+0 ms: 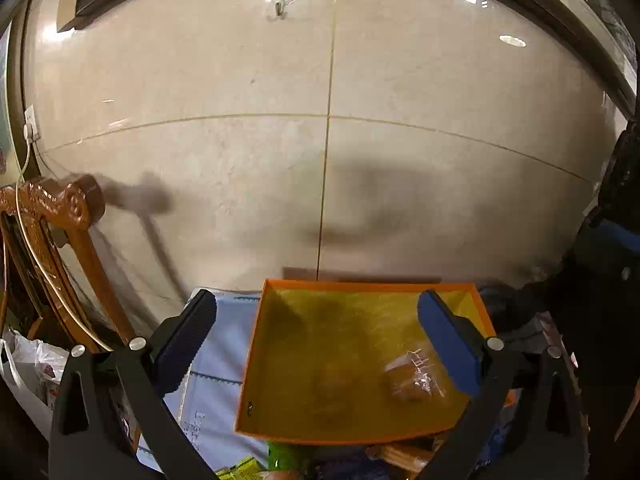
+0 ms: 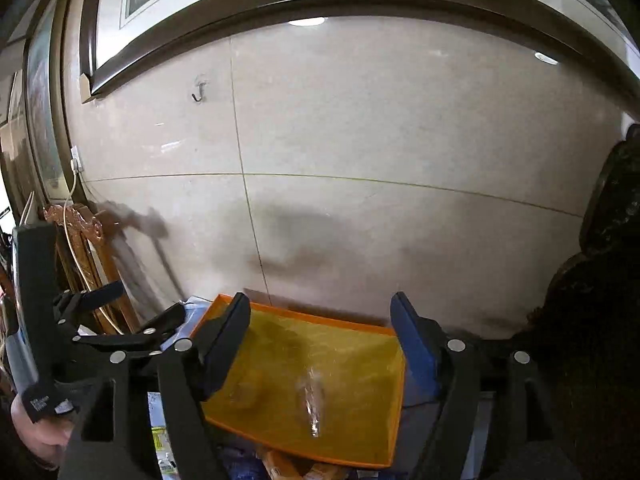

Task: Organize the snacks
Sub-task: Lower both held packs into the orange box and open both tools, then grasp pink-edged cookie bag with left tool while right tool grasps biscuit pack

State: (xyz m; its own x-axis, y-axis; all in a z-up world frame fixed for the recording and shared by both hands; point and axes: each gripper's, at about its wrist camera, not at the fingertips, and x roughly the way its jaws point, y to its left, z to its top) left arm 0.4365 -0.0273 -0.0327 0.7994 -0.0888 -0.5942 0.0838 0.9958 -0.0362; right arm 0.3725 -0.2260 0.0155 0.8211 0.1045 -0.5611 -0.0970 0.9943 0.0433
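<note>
An orange tray (image 1: 256, 344) with a yellow floor stands against the tiled wall; it also shows in the right wrist view (image 2: 394, 420). A clear-wrapped brown snack (image 1: 412, 378) lies in its right part, also seen in the right wrist view (image 2: 312, 404). My left gripper (image 1: 320, 340) is open and empty above the tray. My right gripper (image 2: 324, 344) is open and empty above the tray. The left gripper's body (image 2: 92, 332) shows at the left of the right wrist view.
Several loose snack packs (image 1: 256, 468) lie in front of the tray, also in the right wrist view (image 2: 288, 466). A carved wooden chair (image 1: 60, 240) stands at the left. A white plastic bag (image 1: 32, 364) sits below it. A light blue sheet (image 1: 224, 344) lies under the tray.
</note>
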